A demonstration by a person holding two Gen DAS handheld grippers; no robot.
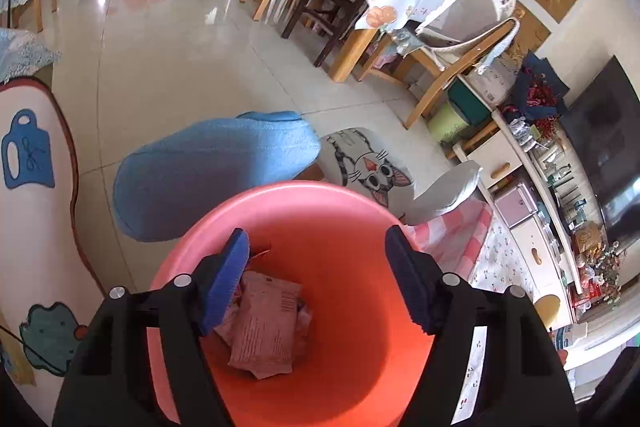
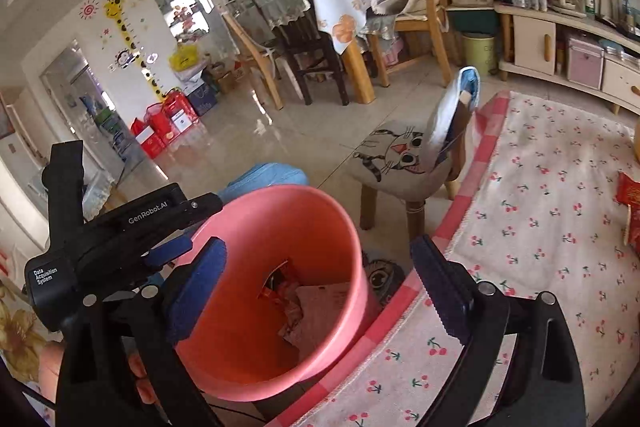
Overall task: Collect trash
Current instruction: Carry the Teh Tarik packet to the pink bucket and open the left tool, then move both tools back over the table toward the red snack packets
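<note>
A pink plastic bin (image 1: 352,307) stands on the floor and holds crumpled wrappers (image 1: 264,327). My left gripper (image 1: 320,279) is open and empty right above the bin's mouth. In the right wrist view the same bin (image 2: 240,339) holds wrappers (image 2: 316,311), and my right gripper (image 2: 320,291) is open and empty over its right rim. The left gripper's black body (image 2: 120,227) shows at the bin's left side. A red packet (image 2: 632,203) lies on the cherry-print cloth at the far right.
A cat-print stool (image 2: 404,163) stands just behind the bin. A blue cushion (image 1: 216,167) lies to the bin's left. A cherry-print cloth with pink border (image 2: 540,227) spreads to the right. Dining chairs and a table (image 2: 340,27) stand further back, a low cabinet (image 2: 560,43) at right.
</note>
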